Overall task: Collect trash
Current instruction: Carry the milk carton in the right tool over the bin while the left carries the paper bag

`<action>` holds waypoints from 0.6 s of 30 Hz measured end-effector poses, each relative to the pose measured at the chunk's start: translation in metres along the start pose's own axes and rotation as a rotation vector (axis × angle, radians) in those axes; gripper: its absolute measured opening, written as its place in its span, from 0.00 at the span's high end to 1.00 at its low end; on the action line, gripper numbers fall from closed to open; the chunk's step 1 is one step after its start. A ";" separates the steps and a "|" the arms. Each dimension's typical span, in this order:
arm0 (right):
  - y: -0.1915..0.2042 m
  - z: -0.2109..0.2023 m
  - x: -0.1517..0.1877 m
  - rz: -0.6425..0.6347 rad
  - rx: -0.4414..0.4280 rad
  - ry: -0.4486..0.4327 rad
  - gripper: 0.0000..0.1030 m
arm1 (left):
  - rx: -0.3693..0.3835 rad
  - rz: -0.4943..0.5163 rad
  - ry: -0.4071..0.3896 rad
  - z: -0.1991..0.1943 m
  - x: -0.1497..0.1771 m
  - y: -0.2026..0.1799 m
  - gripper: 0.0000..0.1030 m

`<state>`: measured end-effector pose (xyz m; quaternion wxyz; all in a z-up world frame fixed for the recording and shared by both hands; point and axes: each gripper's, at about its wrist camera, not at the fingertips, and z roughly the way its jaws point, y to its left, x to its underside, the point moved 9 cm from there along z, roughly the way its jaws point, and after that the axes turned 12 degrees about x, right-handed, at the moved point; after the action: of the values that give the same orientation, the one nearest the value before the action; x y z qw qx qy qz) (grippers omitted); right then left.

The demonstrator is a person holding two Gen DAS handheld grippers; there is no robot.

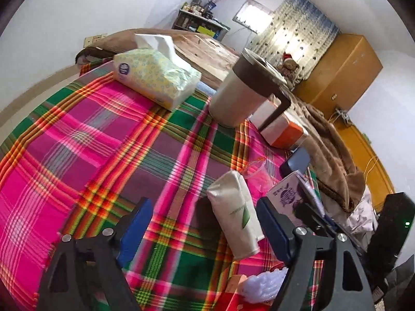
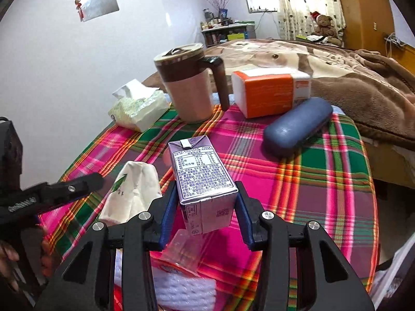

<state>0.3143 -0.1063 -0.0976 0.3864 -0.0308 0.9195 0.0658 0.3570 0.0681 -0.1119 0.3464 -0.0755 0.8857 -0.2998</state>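
The right claw grips the purple drink carton at centre frame, above the plaid tabletop. The left claw stands wide open, the white packet lying loose between its fingers.

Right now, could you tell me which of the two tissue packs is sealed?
The slim white leaf-print pack by the left gripper; the yellow-patterned pack has a tissue sticking out.

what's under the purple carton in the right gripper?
The purple carton sits pinched in the right gripper. Below it shows a clear plastic cup lying over the plaid tablecloth. The carton's underside and the cloth directly beneath are hidden.
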 end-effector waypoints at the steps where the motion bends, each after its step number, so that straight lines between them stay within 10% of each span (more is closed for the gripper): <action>1: -0.002 -0.001 -0.001 0.005 0.005 -0.005 0.58 | 0.005 0.003 0.015 0.006 0.001 -0.003 0.21; 18: -0.033 -0.010 0.002 0.073 0.036 -0.024 0.58 | -0.116 0.111 0.136 0.063 0.023 -0.025 0.31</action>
<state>0.3097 -0.1402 -0.0952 0.3952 0.0104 0.9163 0.0638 0.3794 0.0101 -0.1463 0.2965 -0.0256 0.9258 -0.2329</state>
